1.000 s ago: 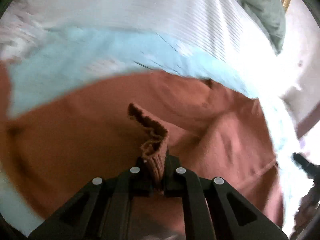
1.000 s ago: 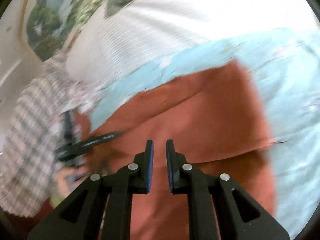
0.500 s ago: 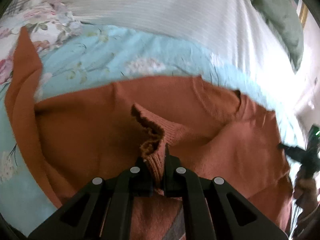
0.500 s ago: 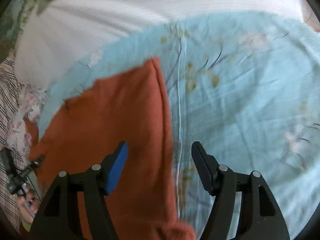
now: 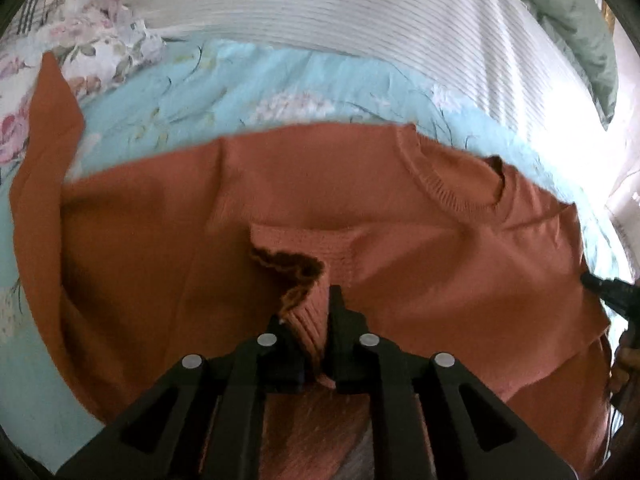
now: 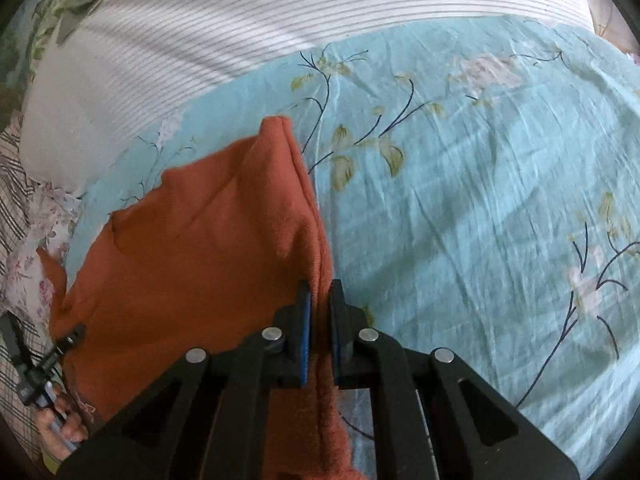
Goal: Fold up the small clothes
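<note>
A rust-orange knit sweater [image 5: 360, 200] lies spread on a light blue floral bedsheet [image 5: 200, 92], its neckline toward the upper right. My left gripper [image 5: 316, 308] is shut on a ribbed sleeve cuff [image 5: 308, 308] and holds it over the sweater's body. In the right wrist view the sweater [image 6: 208, 240] lies to the left, and my right gripper [image 6: 320, 296] is shut on its folded right edge [image 6: 316, 256]. The right gripper also shows at the right edge of the left wrist view [image 5: 608, 288].
A white striped pillow [image 5: 360, 12] lies behind the sweater, with a green cushion [image 5: 576, 28] at the far right. The other sleeve [image 5: 44, 140] stretches up the left side. Floral fabric [image 5: 92, 40] lies at the upper left. Bare sheet [image 6: 480, 200] spreads to the right.
My right gripper was open half a second ago and has closed on the sweater's folded right edge. My left gripper has moved the held cuff lower over the sweater's body.
</note>
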Available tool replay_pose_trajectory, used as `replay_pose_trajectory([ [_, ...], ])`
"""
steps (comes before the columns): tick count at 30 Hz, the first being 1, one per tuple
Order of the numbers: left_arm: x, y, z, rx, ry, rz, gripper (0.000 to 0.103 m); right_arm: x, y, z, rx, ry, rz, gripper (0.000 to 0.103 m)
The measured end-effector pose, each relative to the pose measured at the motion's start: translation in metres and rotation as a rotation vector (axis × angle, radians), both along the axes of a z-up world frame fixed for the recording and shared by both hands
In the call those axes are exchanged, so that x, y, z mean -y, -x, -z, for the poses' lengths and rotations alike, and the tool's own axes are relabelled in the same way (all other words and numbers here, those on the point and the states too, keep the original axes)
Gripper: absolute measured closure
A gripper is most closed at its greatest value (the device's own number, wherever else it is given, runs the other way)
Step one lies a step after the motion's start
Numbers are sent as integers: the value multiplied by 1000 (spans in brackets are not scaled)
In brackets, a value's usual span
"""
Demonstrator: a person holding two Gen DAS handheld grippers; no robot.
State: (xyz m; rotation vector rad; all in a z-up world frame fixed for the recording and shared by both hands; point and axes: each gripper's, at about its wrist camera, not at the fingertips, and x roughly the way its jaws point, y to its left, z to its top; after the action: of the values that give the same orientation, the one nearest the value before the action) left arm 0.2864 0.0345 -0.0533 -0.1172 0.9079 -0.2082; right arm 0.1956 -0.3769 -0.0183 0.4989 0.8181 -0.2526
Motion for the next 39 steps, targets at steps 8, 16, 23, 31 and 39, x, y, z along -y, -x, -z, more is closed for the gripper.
replay_pose_trajectory([
  [8,7,4,0,-19,-77,6,88,-52,25,-46,53,152,-8,87],
  [16,-58,36,-28,28,-70,-132,55,-48,39,-7,-56,-11,20,75],
  [23,-157,1,-53,34,3,-465,24,-107,73,-41,106,-82,-169,35],
  [31,-202,-93,-42,-35,35,-582,20,-162,88,-26,57,-145,-290,35],
  [39,-230,-162,-11,-119,-112,-582,82,-180,84,-20,10,-163,-324,35],
])
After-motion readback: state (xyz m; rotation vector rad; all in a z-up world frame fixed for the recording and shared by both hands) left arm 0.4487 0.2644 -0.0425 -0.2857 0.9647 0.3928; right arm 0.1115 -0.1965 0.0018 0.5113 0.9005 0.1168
